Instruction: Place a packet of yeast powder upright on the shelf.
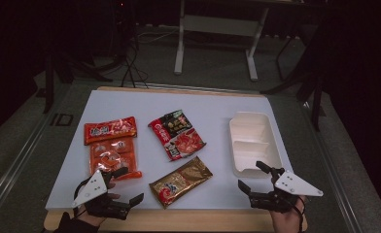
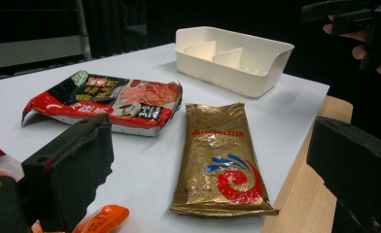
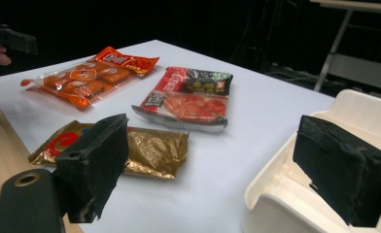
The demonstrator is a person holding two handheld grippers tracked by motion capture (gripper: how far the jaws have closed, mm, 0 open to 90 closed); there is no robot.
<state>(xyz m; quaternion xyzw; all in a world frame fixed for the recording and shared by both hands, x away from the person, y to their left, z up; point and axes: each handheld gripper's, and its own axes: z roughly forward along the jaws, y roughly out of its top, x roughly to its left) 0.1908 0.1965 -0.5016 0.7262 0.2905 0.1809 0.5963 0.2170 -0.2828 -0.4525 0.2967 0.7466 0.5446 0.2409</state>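
Orange snack pack (image 1: pixel 113 158) sits far left of the white tray (image 1: pixel 254 141), with my left claw (image 1: pixel 122 186) hovering just off its near edge, jaws spread wide and nothing between them. Moving toward the tray: the gold foil packet (image 1: pixel 180 181) lies near the table's front edge, the red-and-black noodle bag (image 1: pixel 177 134) behind it. My right claw (image 1: pixel 252 176) hangs at the tray's near corner, also gaping and empty. Looks to me like the very start, everything still outside the tray, both claws just lined up. I reckon the next move is dropping the left claw on a packet edge; those flat, slippery bags need a low pinch. White sheet (image 1: pixel 213 109) covers the wooden table (image 1: pixel 188 221), dark room behind, grey floor, a pale desk frame (image 1: pixel 217 29) farther back.
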